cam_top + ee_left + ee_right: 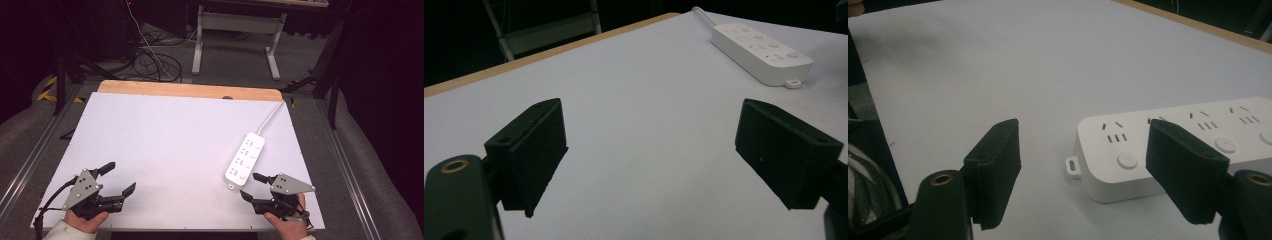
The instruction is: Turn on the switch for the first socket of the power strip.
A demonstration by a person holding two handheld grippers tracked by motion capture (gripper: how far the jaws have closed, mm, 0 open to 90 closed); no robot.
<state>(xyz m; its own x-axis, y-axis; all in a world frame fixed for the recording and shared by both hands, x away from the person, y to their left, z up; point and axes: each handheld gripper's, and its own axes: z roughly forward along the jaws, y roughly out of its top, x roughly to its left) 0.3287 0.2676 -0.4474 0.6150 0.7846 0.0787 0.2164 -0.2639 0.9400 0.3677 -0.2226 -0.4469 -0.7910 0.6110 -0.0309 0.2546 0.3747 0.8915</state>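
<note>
A white power strip [245, 159] with several sockets and round buttons lies on the right half of the white table [165, 135]; its cable runs off the far right corner. My right gripper [251, 186] stands open just short of the strip's near end, which lies ahead of its jaws in the right gripper view [1168, 145]. My left gripper [119, 177] is open near the front left corner, with nothing between its jaws. From the left gripper view the power strip [761, 52] lies far off at the upper right.
A wooden strip [190, 91] runs along the table's far edge. Beyond it stand a desk frame [235, 35] and loose cables [150, 57] on the floor. Metal rails [350, 170] flank the table.
</note>
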